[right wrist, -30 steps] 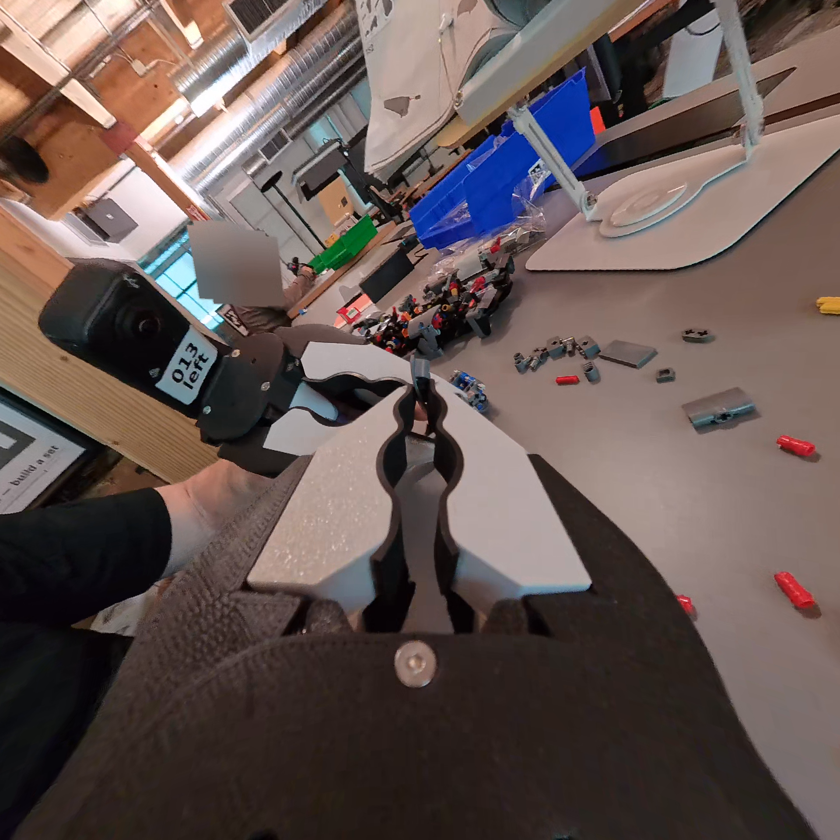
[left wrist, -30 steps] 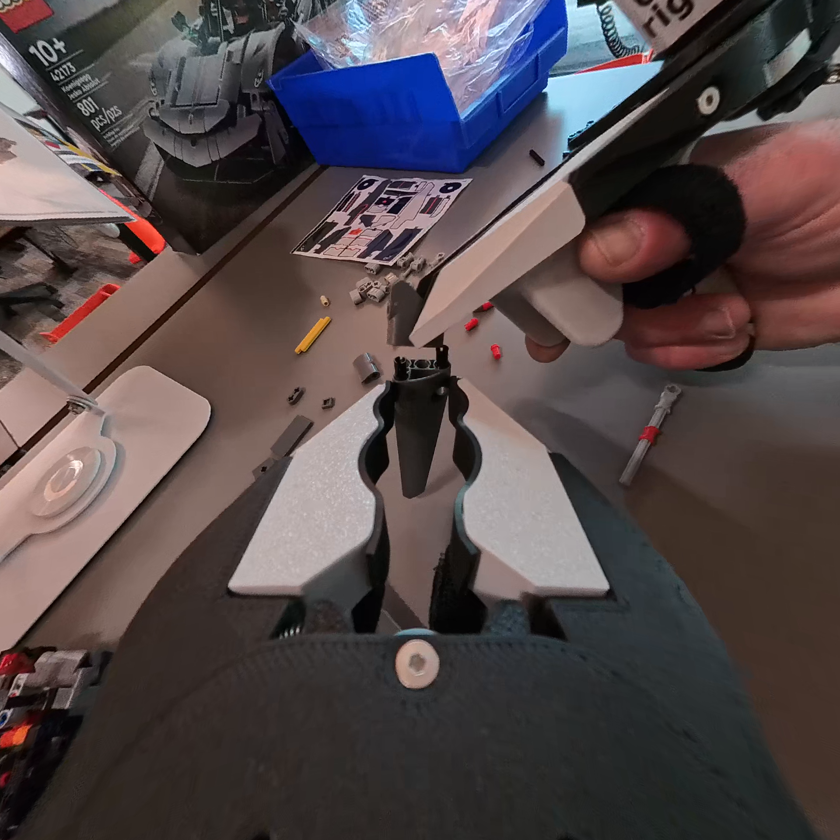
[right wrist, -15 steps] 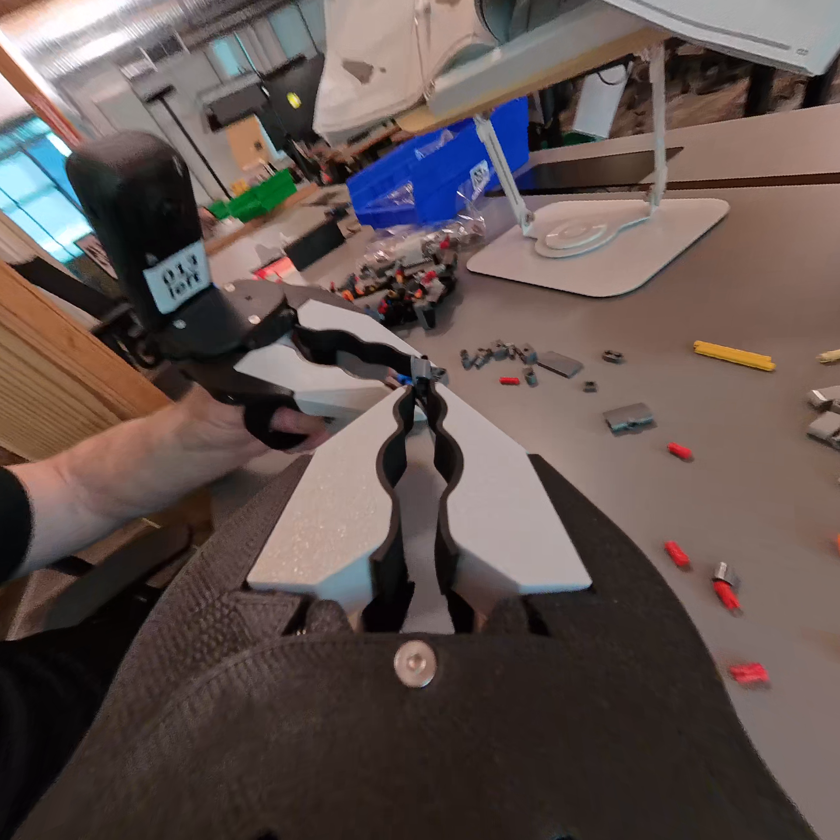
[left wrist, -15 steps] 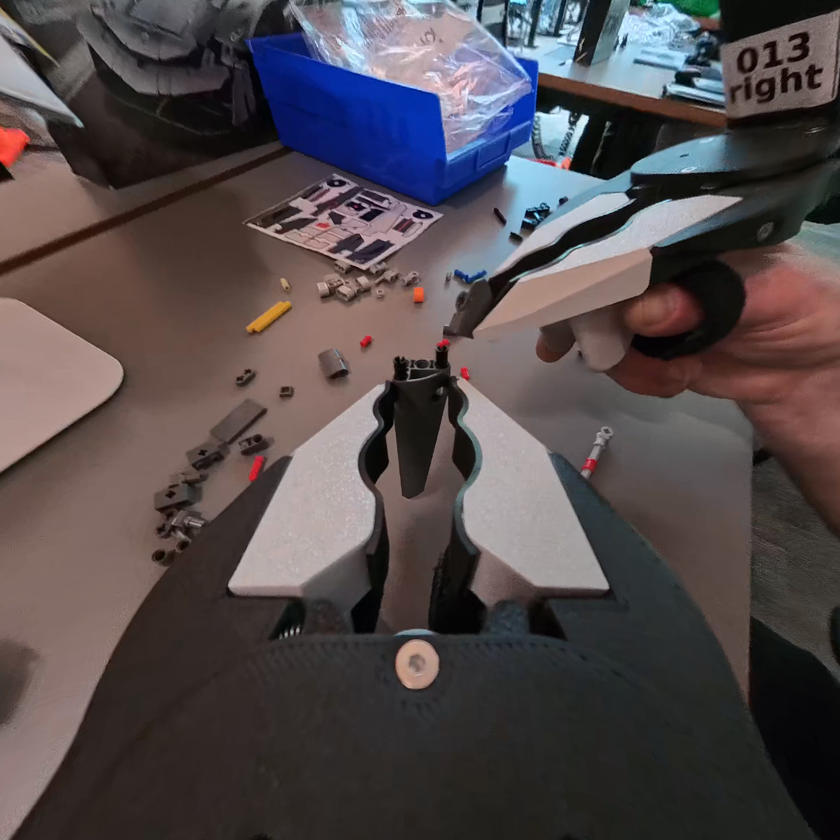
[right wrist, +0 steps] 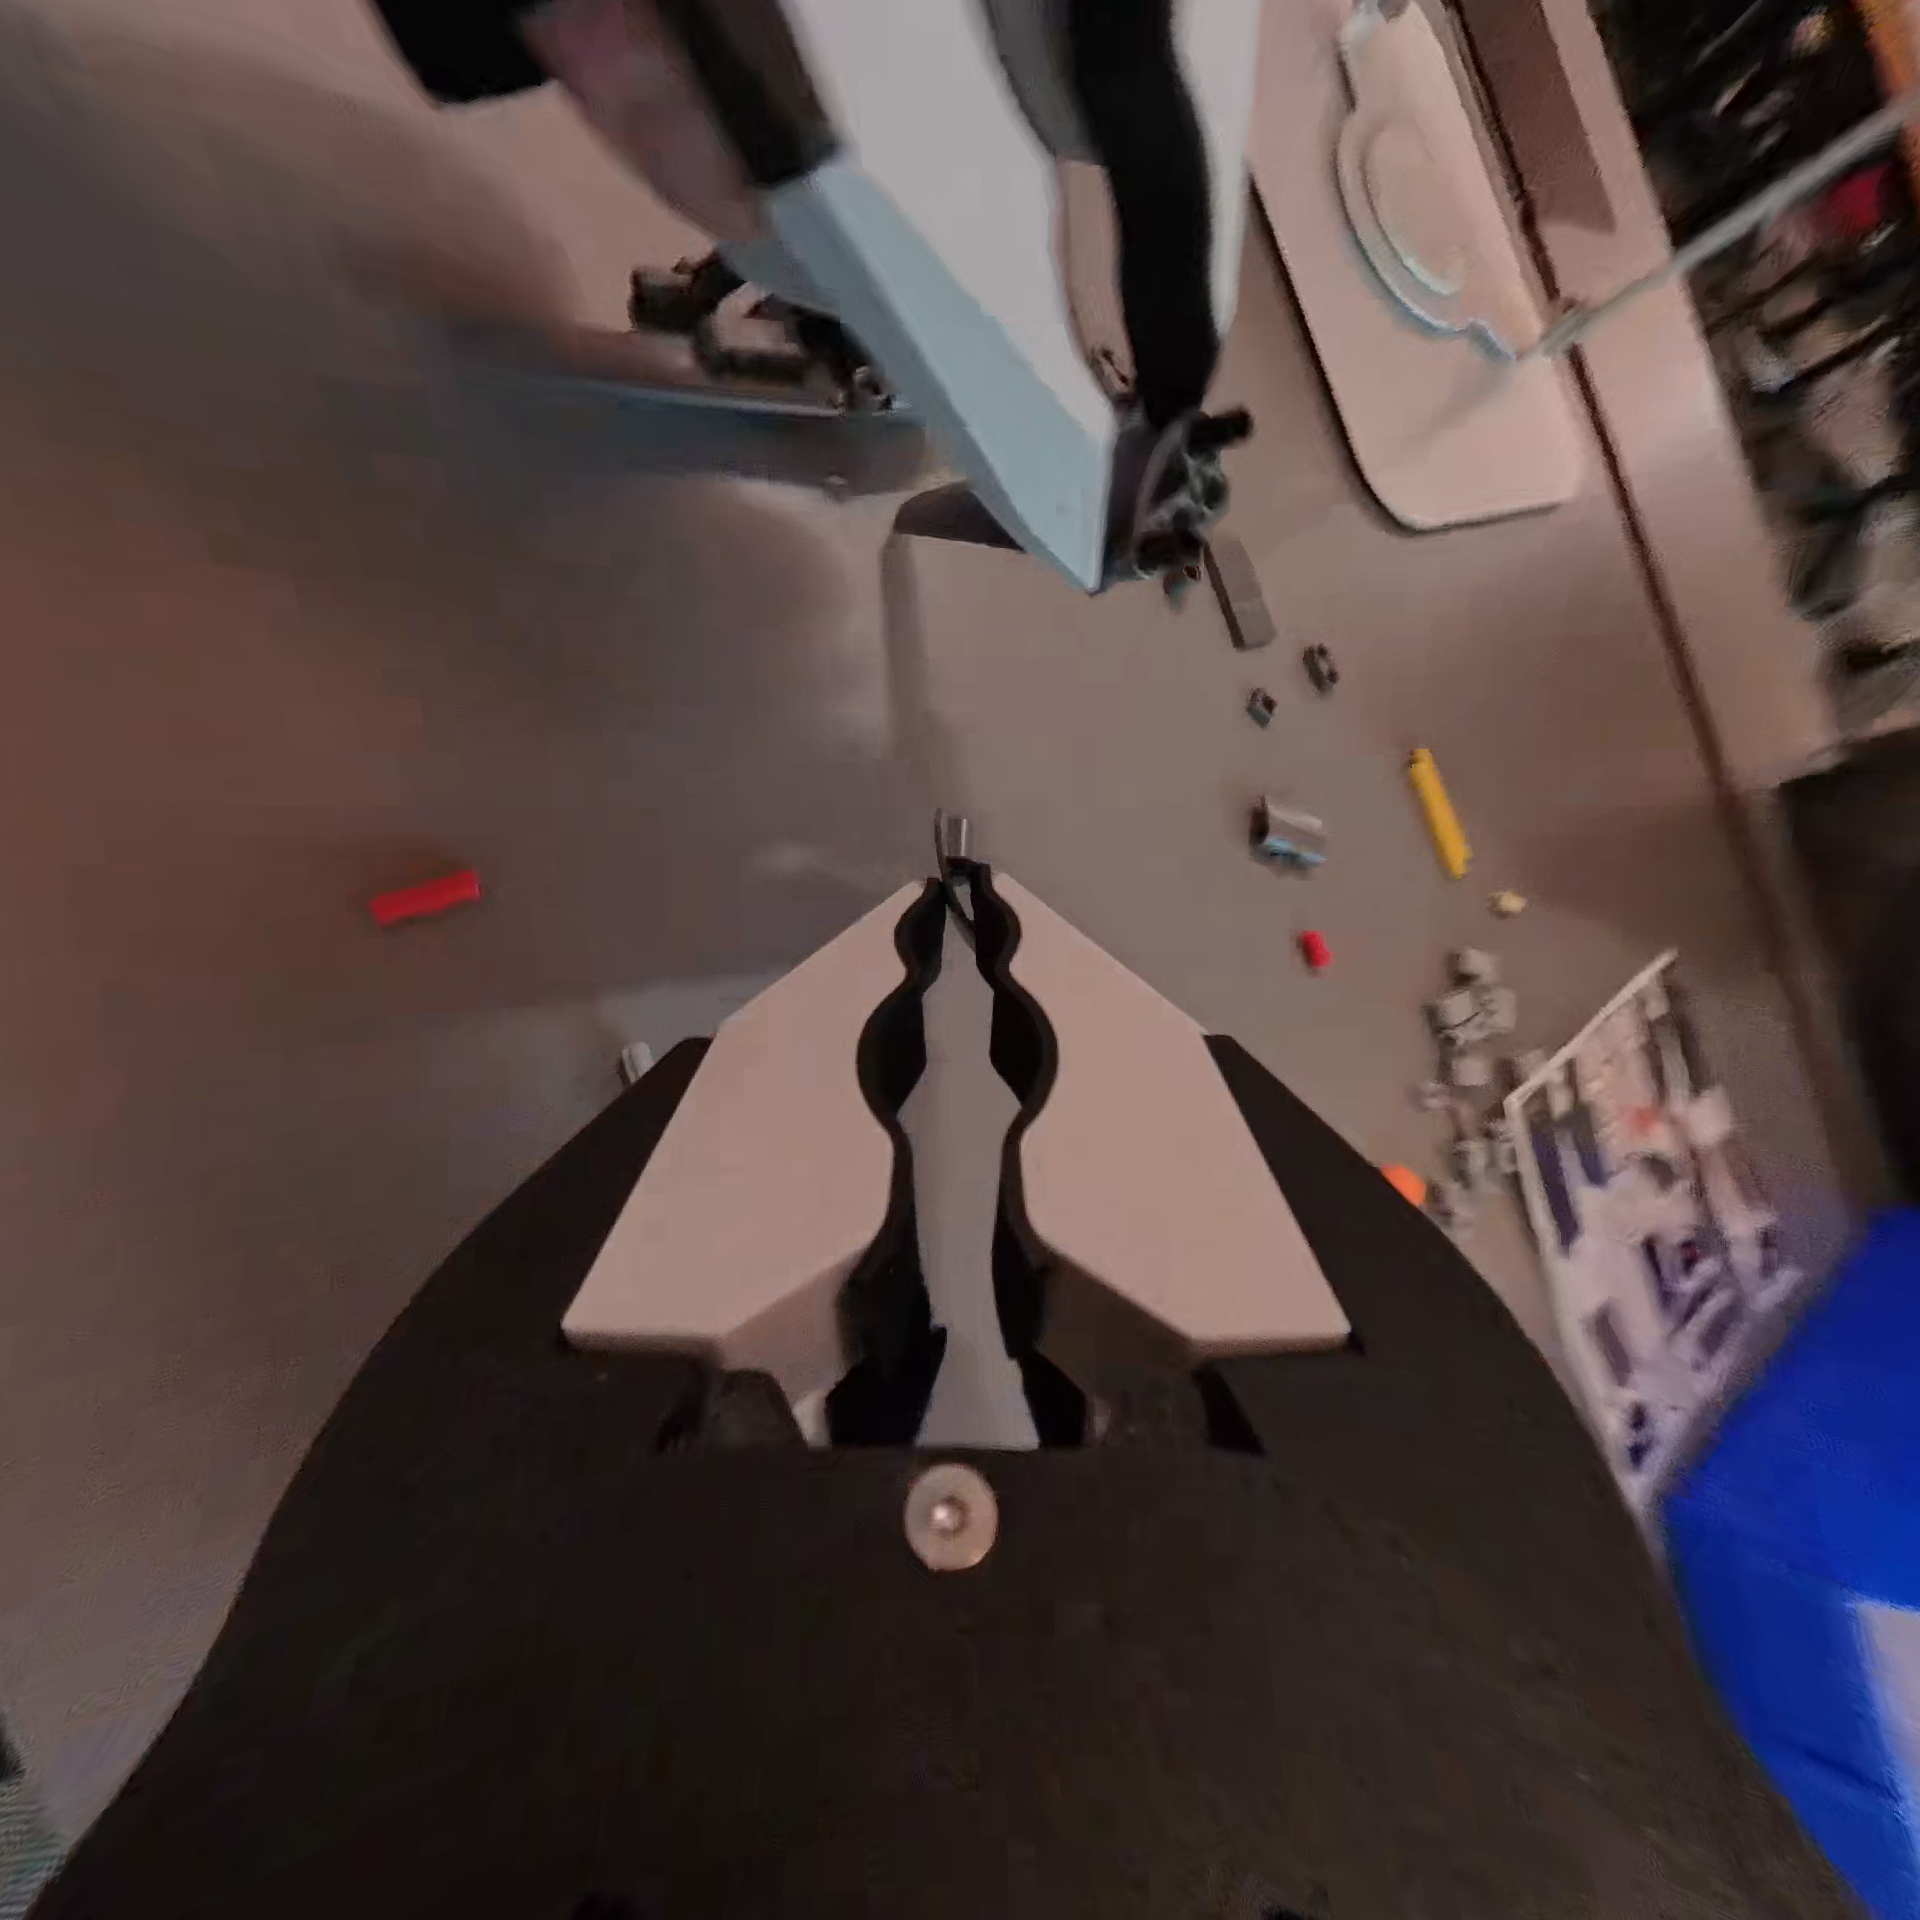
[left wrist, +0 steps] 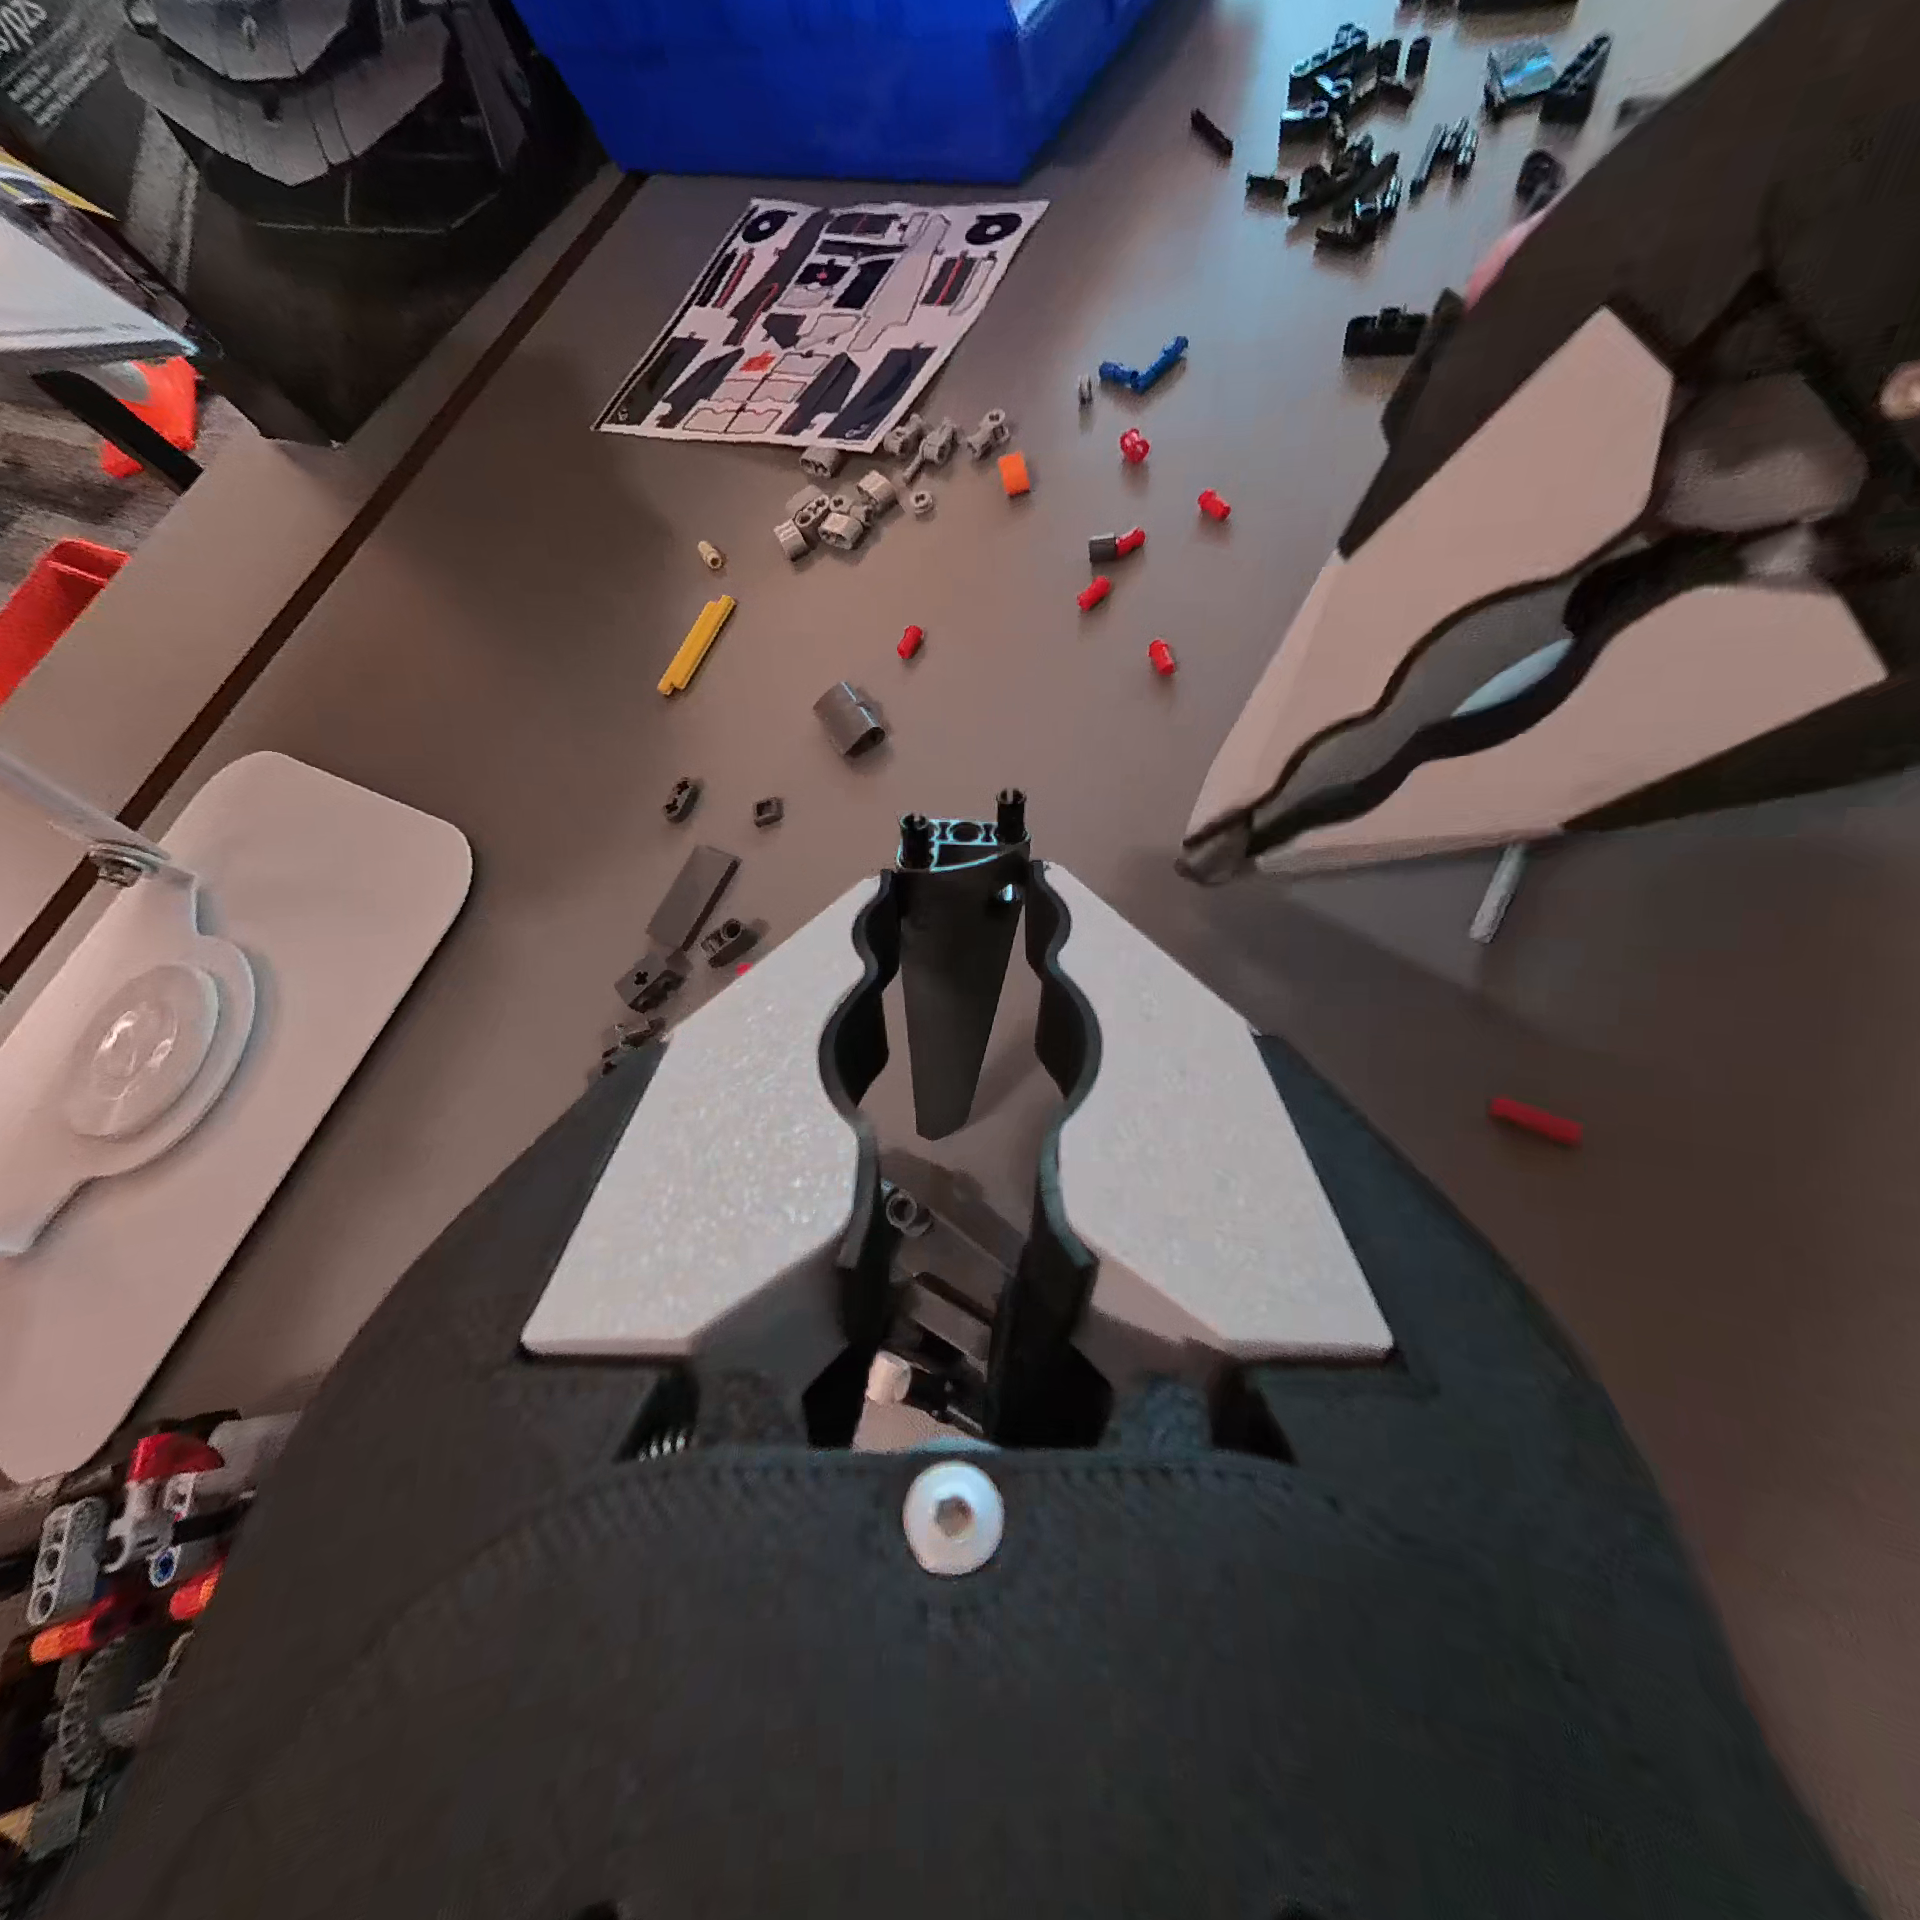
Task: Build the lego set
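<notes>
My left gripper [left wrist: 961,883] is shut on a dark grey tapered Lego panel [left wrist: 951,997] and holds it above the table. Two black pins [left wrist: 1010,805] stick out of the panel's far end. My right gripper [right wrist: 956,883] is shut on a small dark piece with a grey tip [right wrist: 951,834]. In the left wrist view the right gripper [left wrist: 1210,857] hangs to the right of the panel, apart from it. In the blurred right wrist view the left gripper [right wrist: 1127,520] and the panel [right wrist: 1184,468] are ahead and above.
Loose red pins [left wrist: 1093,592], a yellow axle [left wrist: 696,644], a grey connector [left wrist: 850,717] and small grey parts [left wrist: 831,514] lie on the grey table. A sticker sheet [left wrist: 821,322], blue bin [left wrist: 831,83], white stand base [left wrist: 208,987], black parts [left wrist: 1351,156] and a part-built model [left wrist: 104,1558] surround them. The left gripper's tips are roughly 7 cm from the right gripper's. From either gripper's tips it is about 12 cm to the grey connector [left wrist: 850,717]. It is also in sight in the right wrist view [right wrist: 1298,832].
Both grippers have tipped down to face the table. The right gripper has drawn away to the right of the panel. Its view is now motion-blurred.
</notes>
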`<state>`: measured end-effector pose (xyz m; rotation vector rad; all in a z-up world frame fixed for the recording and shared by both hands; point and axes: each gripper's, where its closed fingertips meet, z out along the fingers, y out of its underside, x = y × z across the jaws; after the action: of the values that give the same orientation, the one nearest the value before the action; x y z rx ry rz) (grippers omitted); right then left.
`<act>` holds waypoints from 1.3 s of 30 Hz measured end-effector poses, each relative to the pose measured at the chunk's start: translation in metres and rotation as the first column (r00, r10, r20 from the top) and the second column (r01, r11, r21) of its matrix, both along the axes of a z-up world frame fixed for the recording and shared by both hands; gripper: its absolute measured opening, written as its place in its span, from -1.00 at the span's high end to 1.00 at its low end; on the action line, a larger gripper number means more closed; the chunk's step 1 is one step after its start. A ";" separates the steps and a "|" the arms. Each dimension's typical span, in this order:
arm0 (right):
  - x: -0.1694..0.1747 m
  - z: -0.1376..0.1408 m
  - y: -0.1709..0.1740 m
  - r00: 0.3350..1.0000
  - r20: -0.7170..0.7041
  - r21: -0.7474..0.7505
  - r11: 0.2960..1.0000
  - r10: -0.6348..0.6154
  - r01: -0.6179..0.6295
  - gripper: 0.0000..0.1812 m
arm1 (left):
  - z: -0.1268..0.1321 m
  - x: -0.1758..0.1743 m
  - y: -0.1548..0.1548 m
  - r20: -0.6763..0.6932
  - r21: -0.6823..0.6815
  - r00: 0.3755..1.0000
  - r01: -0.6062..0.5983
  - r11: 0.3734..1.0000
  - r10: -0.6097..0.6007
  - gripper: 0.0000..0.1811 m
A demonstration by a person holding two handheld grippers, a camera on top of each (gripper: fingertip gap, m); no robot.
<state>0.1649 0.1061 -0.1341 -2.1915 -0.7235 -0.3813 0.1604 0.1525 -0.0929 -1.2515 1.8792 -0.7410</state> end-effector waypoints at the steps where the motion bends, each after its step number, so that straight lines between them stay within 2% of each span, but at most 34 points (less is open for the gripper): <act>1: -0.005 -0.004 0.000 0.999 0.030 -0.010 1.000 0.025 -0.025 0.97 | -0.002 -0.001 -0.001 -0.004 0.008 1.000 0.004 1.000 -0.004 0.77; 4: -0.011 -0.019 -0.001 0.999 0.010 -0.063 0.997 0.035 -0.034 0.95 | -0.006 -0.002 -0.003 -0.012 0.033 1.000 0.010 0.999 -0.010 0.77; 6: -0.018 -0.017 -0.004 0.997 -0.057 -0.071 0.996 0.044 -0.048 0.92 | -0.007 -0.003 -0.003 -0.017 0.049 1.000 0.015 0.999 -0.014 0.77; 11: -0.026 -0.002 -0.011 0.978 -0.195 -0.064 0.995 0.068 -0.082 0.68 | -0.007 -0.003 -0.003 -0.019 0.065 1.000 0.026 0.998 -0.024 0.77; 16: -0.015 0.034 -0.006 0.929 -0.368 0.078 0.997 0.048 -0.021 0.70 | 0.005 -0.001 -0.005 0.061 0.056 0.998 0.015 0.998 -0.019 0.77; 18: -0.010 0.041 0.001 0.938 -0.345 0.131 0.991 0.040 0.006 0.62 | 0.019 0.000 -0.011 0.126 0.008 0.992 0.031 0.999 -0.031 0.77; 21: -0.017 0.050 0.015 0.929 -0.365 0.199 0.980 0.053 0.022 0.47 | 0.047 0.001 -0.024 0.251 -0.149 0.967 0.088 0.985 -0.048 0.77; 24: -0.019 0.059 0.027 0.921 -0.387 0.259 0.964 0.043 0.064 0.46 | 0.069 -0.001 -0.032 0.345 -0.276 0.938 0.142 0.951 -0.040 0.77; 25: -0.022 0.064 0.030 0.918 -0.392 0.283 0.957 0.054 0.065 0.48 | 0.073 -0.001 -0.034 0.362 -0.302 0.931 0.155 0.941 -0.038 0.77; 28: -0.022 0.075 0.034 0.933 -0.357 0.351 0.933 0.054 0.080 0.84 | 0.079 -0.002 -0.038 0.388 -0.336 0.921 0.167 0.927 -0.025 0.78; 31: -0.022 0.085 0.031 0.922 -0.376 0.395 0.916 0.089 0.072 1.00 | 0.090 -0.006 -0.042 0.430 -0.329 0.902 0.198 0.923 -0.040 0.79; 36: -0.031 0.097 0.023 0.857 -0.471 0.413 0.911 0.207 0.007 1.00 | 0.101 -0.014 -0.046 0.487 -0.220 0.868 0.227 0.949 -0.094 0.74; 37: -0.034 0.100 0.021 0.830 -0.504 0.417 0.909 0.238 -0.008 1.00 | 0.103 -0.016 -0.045 0.494 -0.202 0.863 0.231 0.952 -0.105 0.68; 39: -0.037 0.107 0.015 0.778 -0.547 0.438 0.898 0.309 -0.048 1.00 | 0.103 -0.018 -0.038 0.490 -0.188 0.865 0.221 0.957 -0.103 0.67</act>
<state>0.1275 0.1209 -0.0269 -1.6738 -0.4344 0.2659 0.1423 0.1145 0.0105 -0.9375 1.5249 -1.2740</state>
